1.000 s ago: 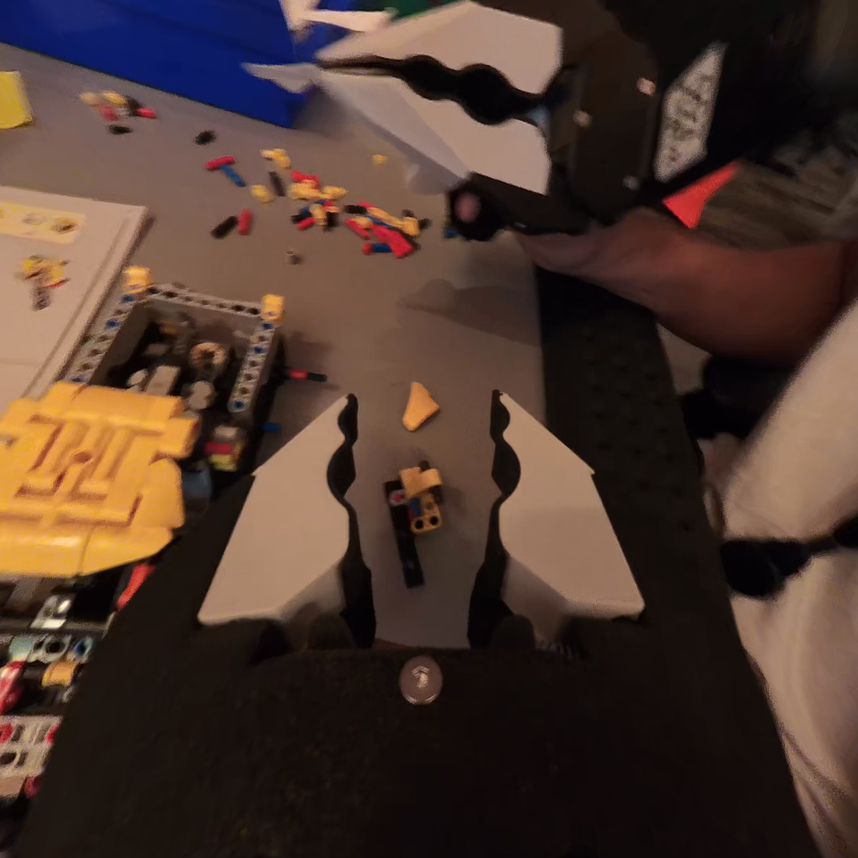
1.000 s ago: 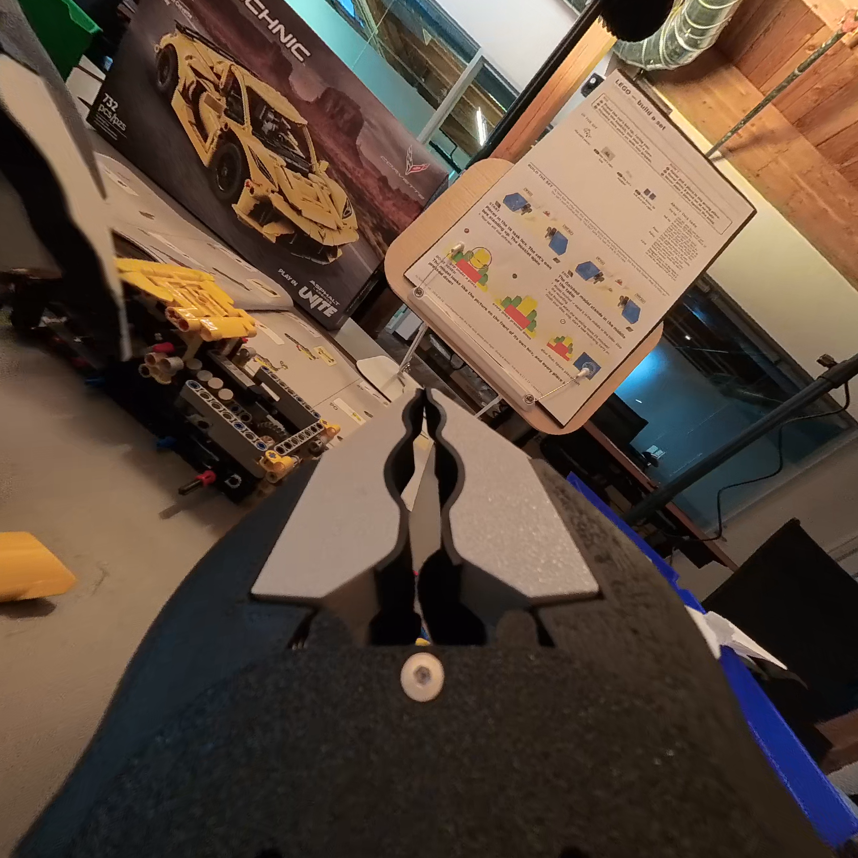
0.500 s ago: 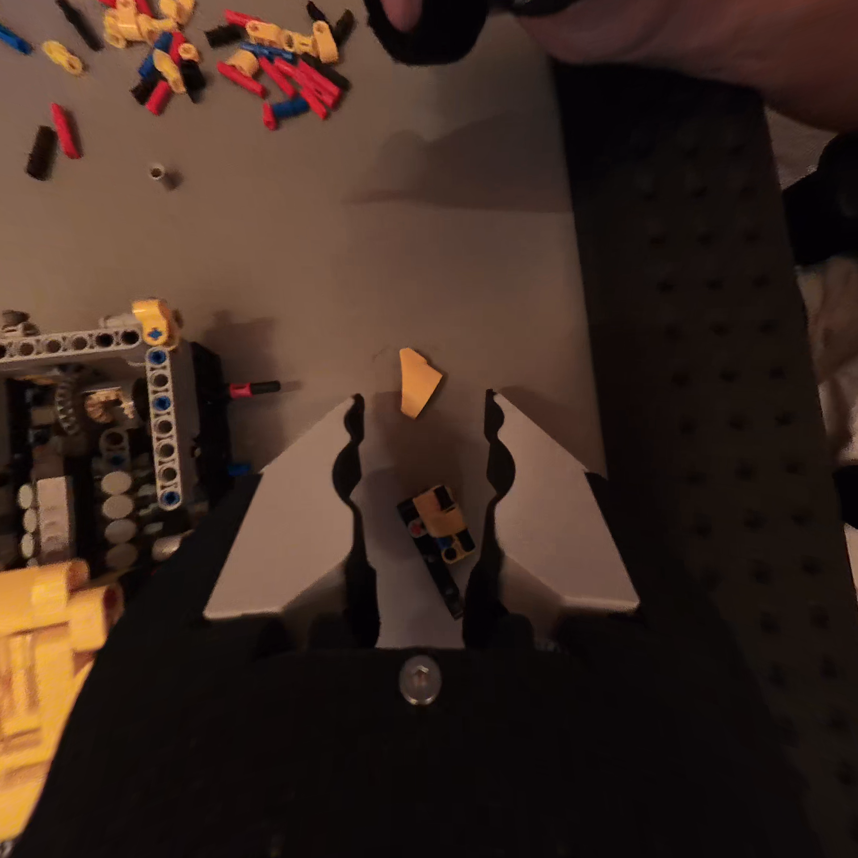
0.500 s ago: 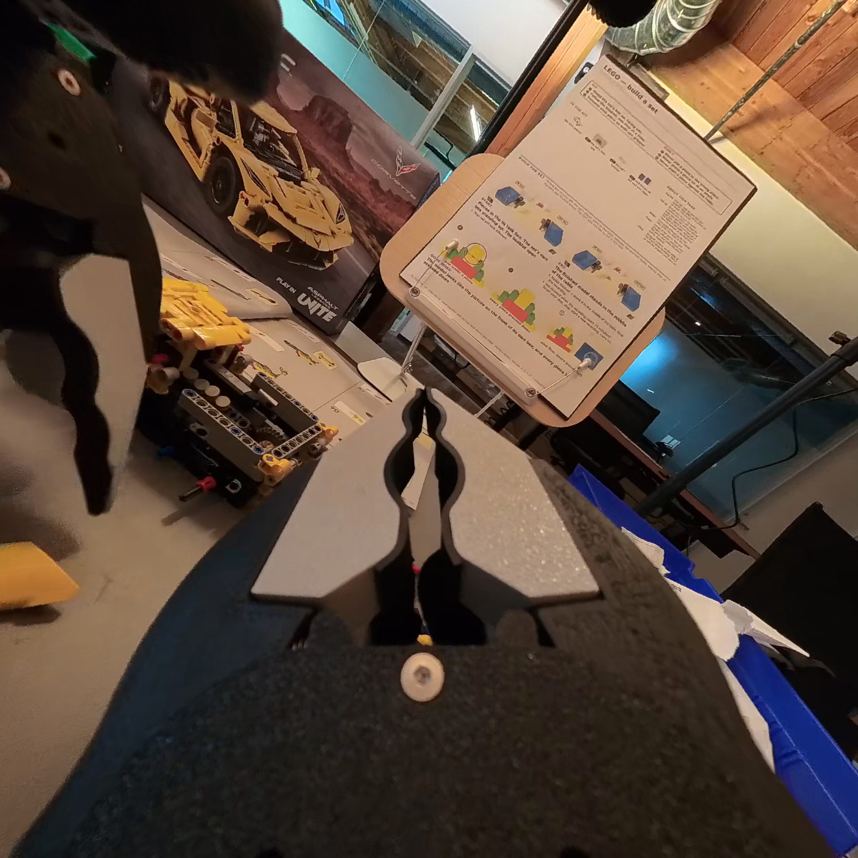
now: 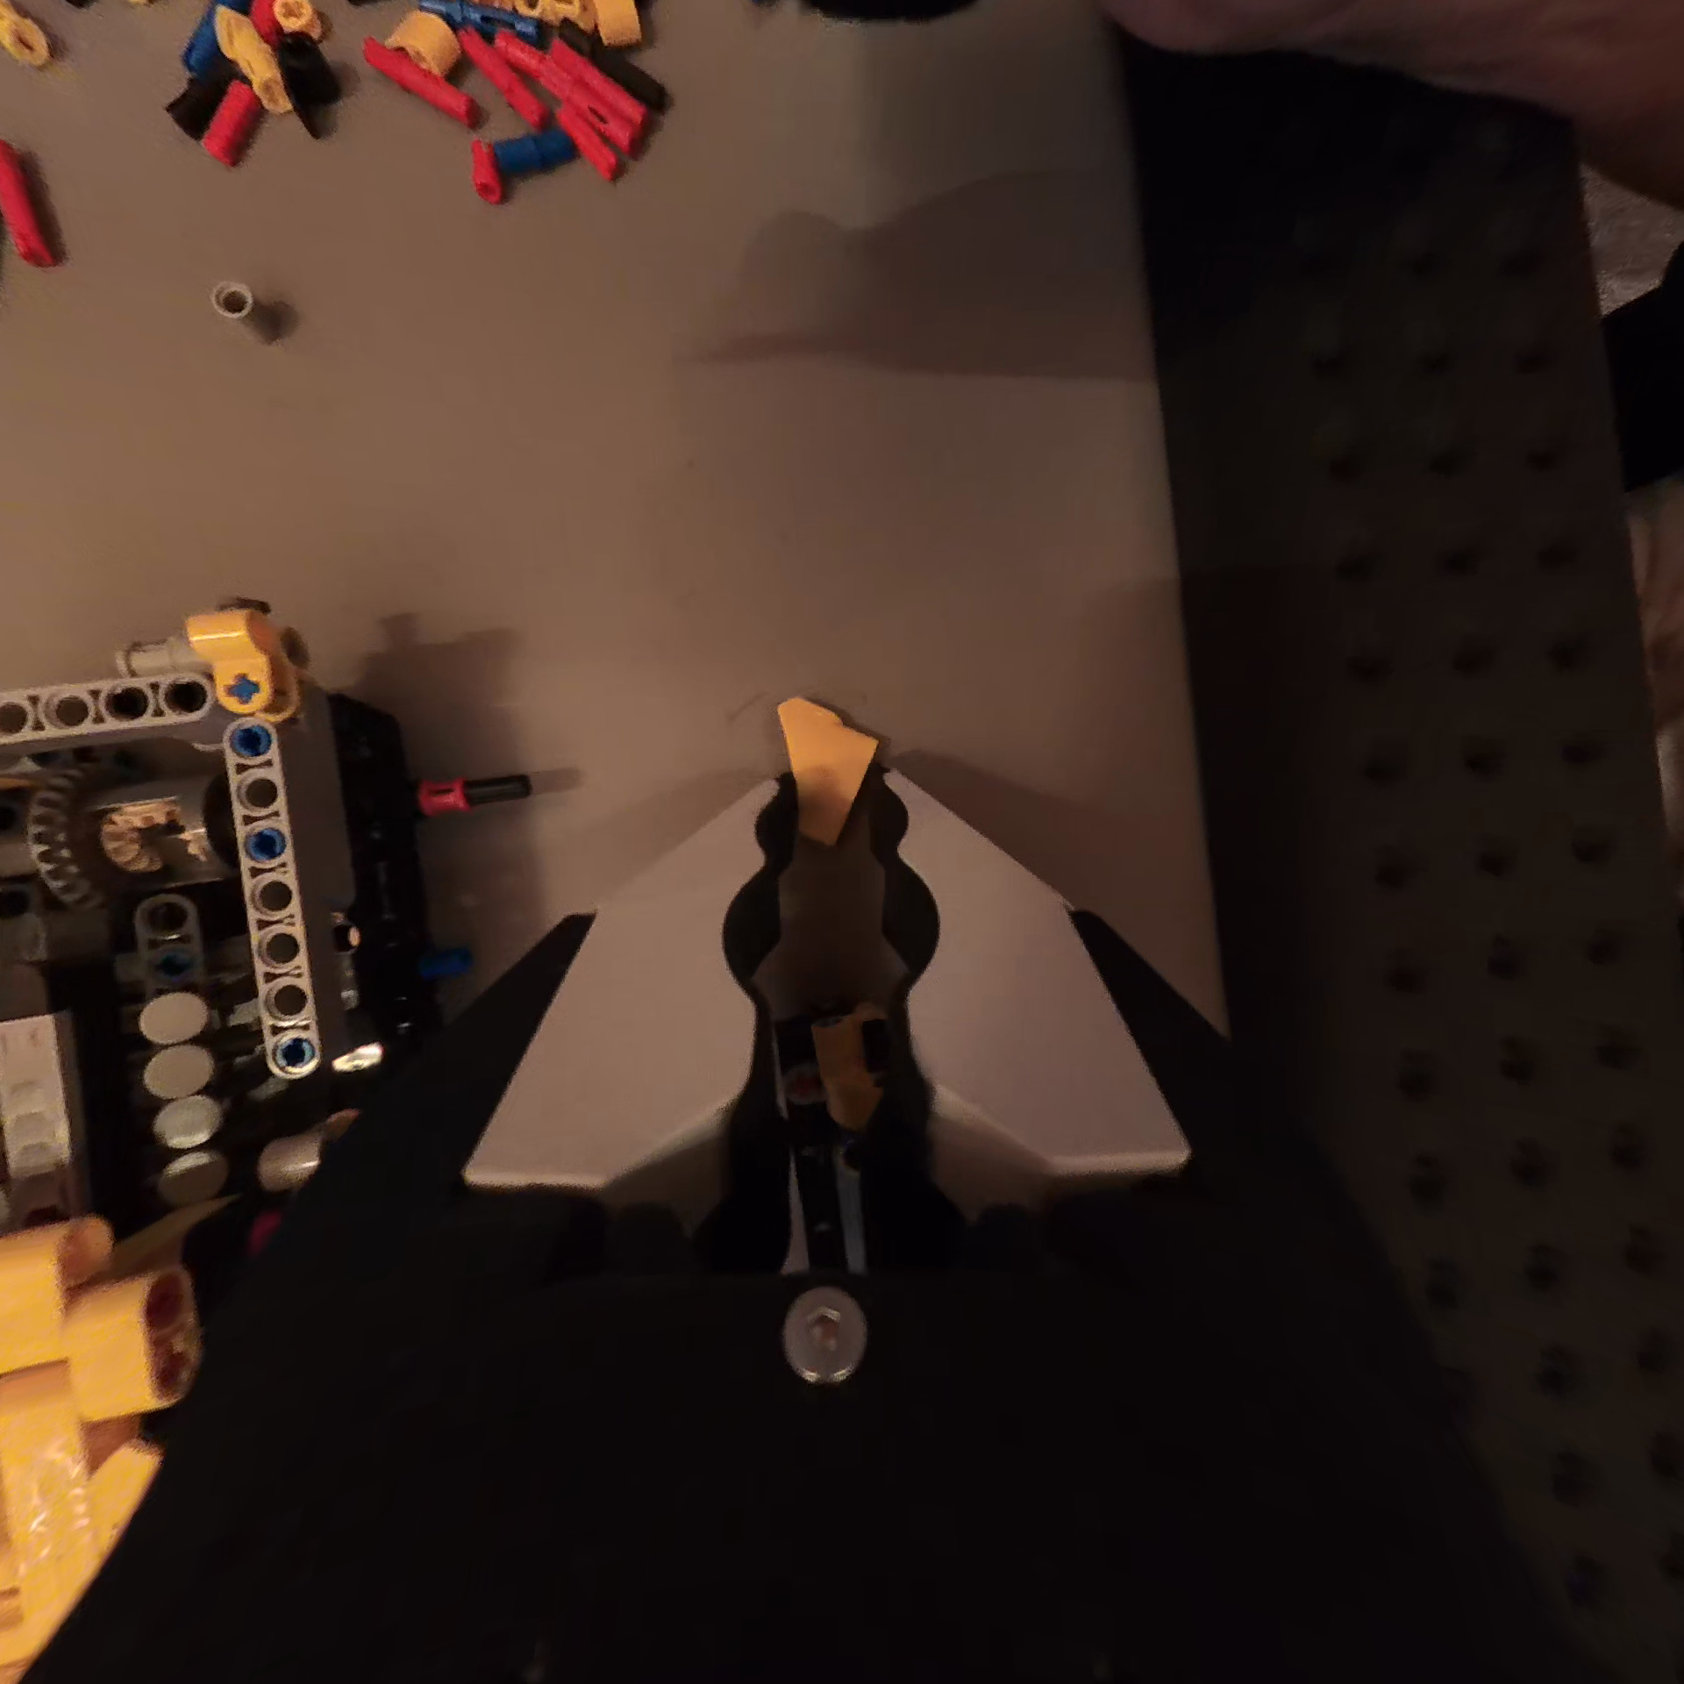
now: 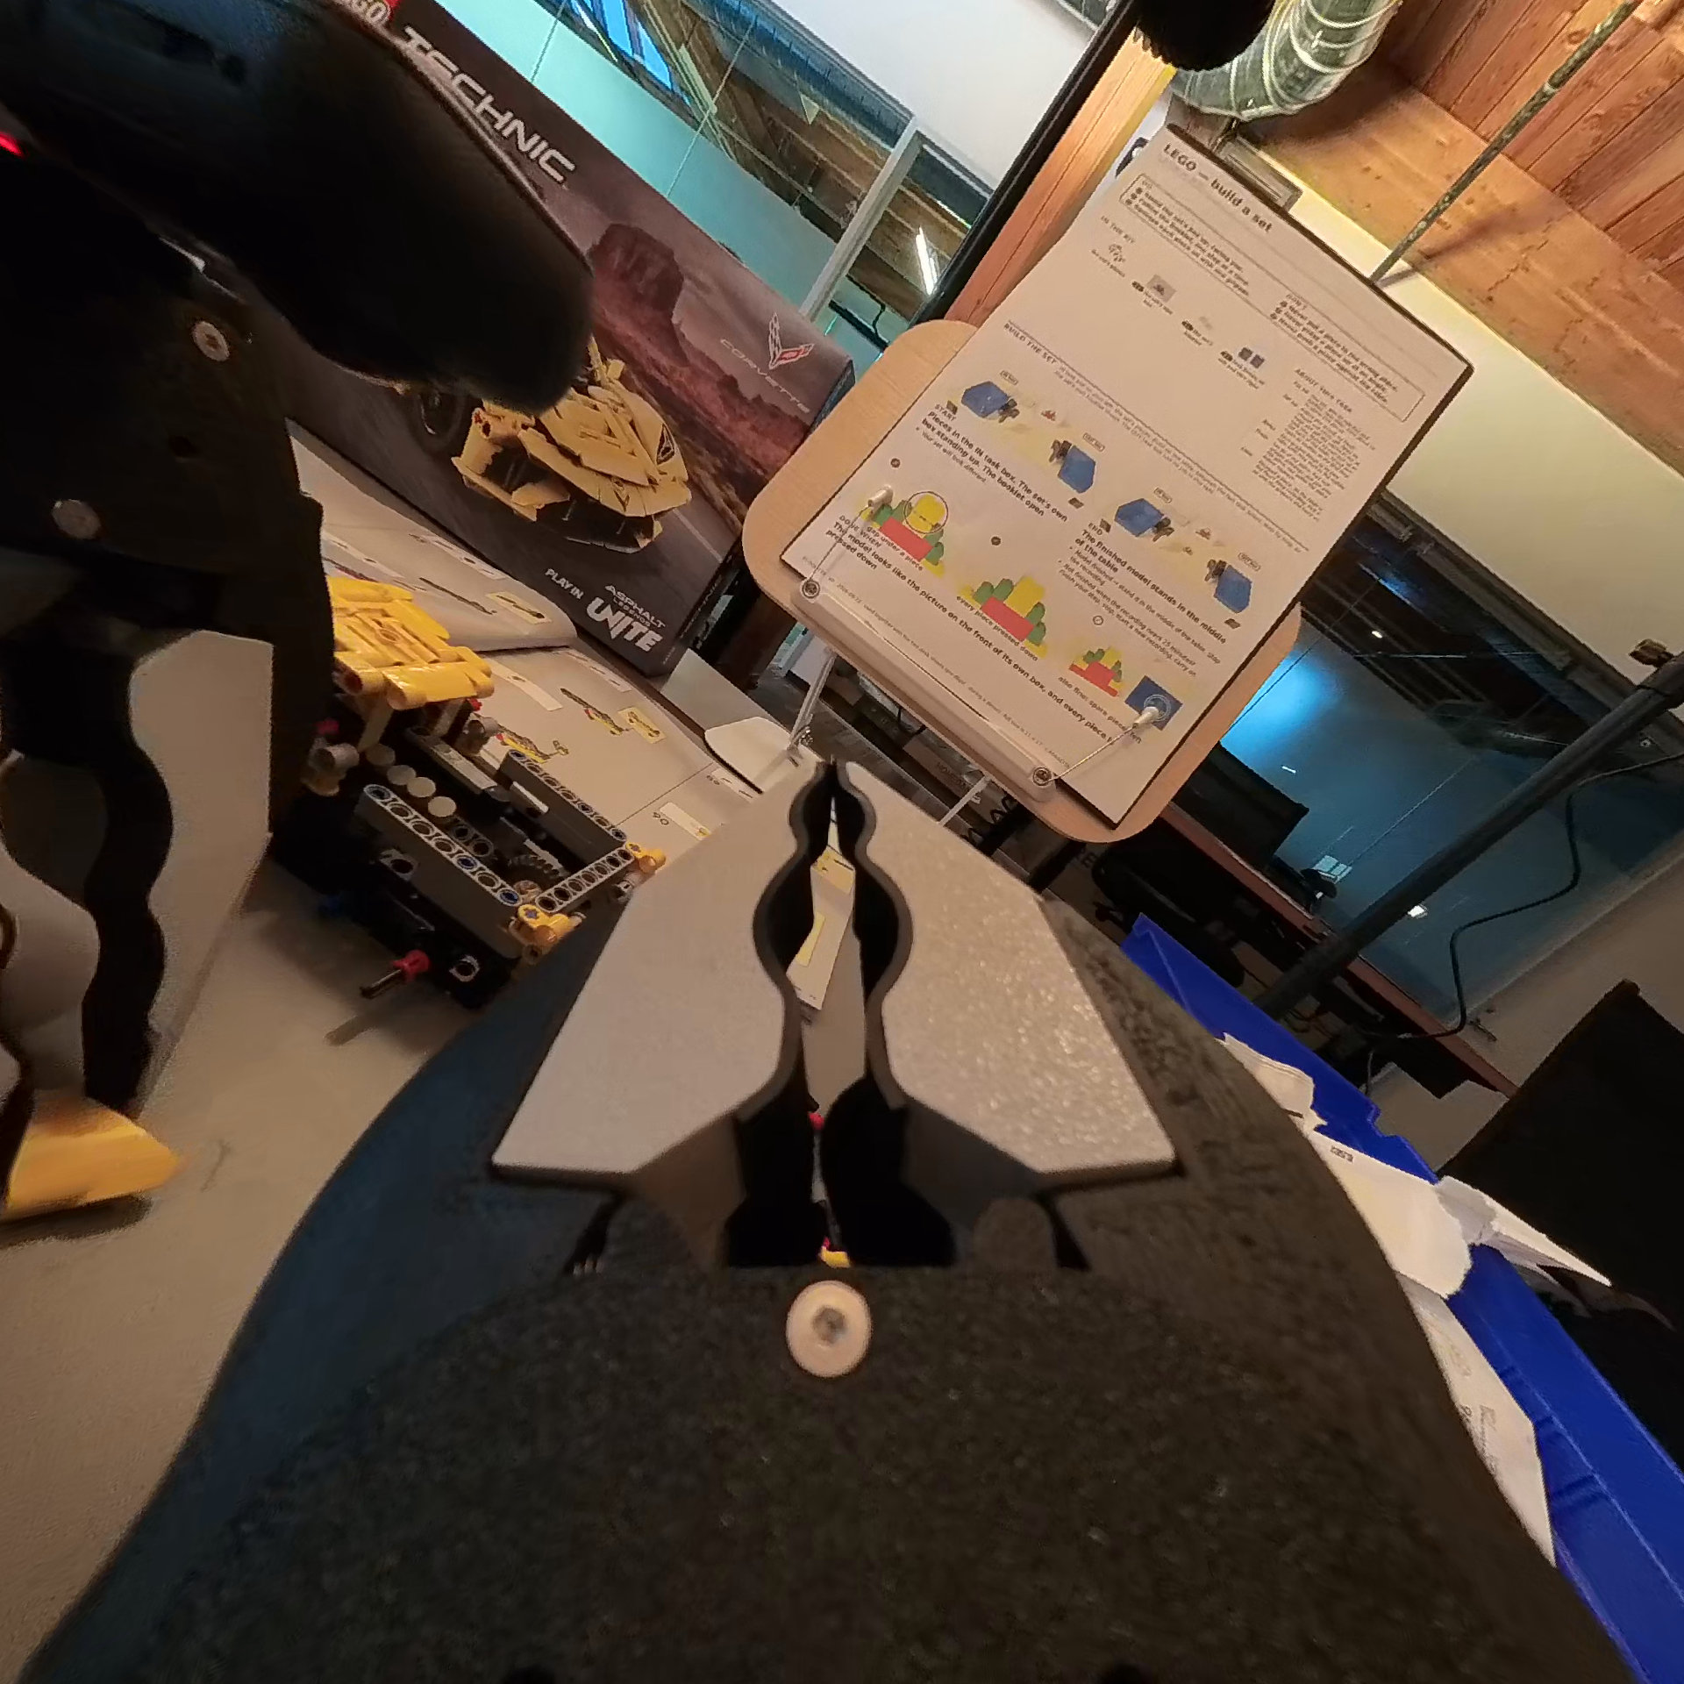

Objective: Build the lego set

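Note:
My left gripper points down at the grey table, its jaws closed on a small yellow-and-black assembly deep between the fingers. A yellow wedge piece lies between its tips. It also shows in the right wrist view, under the left gripper's finger. The part-built car chassis with yellow body panels stands to the left. It also shows in the right wrist view. My right gripper is shut, held above the table, with nothing seen at its tips.
Loose red, blue, yellow and black pieces lie at the far side, a grey bush apart from them. A black perforated strip edges the table on the right. The set's box, an instruction sheet on a stand and a blue bin stand behind. The gap from one gripper's tips to the other's is roughly 15 cm.
My left gripper came down over the small assembly and its jaws closed from wide open to narrow, turning the assembly in line with the gap. The right gripper stayed shut and shifted slightly.

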Tool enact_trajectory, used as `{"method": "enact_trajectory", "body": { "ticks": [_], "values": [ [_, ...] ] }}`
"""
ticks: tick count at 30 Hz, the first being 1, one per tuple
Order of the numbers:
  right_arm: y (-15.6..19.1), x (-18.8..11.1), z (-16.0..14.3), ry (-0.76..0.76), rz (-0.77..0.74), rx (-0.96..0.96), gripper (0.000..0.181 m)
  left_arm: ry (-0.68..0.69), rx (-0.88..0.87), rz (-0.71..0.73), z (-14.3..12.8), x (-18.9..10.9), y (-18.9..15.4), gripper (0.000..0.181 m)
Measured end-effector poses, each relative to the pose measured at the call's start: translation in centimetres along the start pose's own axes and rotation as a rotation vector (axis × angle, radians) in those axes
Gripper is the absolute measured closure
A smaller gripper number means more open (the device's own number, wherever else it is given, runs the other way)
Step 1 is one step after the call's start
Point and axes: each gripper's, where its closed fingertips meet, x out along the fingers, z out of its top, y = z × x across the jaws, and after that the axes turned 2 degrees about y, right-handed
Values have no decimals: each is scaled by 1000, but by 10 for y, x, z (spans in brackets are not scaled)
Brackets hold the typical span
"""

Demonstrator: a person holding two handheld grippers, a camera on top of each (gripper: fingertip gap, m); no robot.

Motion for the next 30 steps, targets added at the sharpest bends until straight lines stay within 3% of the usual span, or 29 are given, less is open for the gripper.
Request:
{"method": "enact_trajectory", "body": {
  "ticks": [5, 10, 15, 18, 23, 25, 30],
  "values": [
    [-2, -1, 0, -1, -6, 8, 181, -50, -83, 118, 6, -8, 19, 166],
    [-2, 0, -1, 2, -3, 14, 181, -319, -363, 295, 27, -50, 53, 167],
    [0, 1, -2, 8, 4, 12, 181, -551, -641, 246, 29, -87, 34, 167],
    [0, 1, -3, 10, 6, 16, 181, -569, -802, 331, -3, -100, 17, 167],
    [3, 2, -4, 15, 16, 9, 181, -359, -1025, 607, -117, -109, -2, 167],
    [5, 2, -4, 17, 19, -1, 181, -331, -1089, 606, -135, -108, -10, 167],
    [6, 2, -4, 23, 20, -21, 181, -233, -1087, 634, -151, -104, -14, 167]
  ]
}}
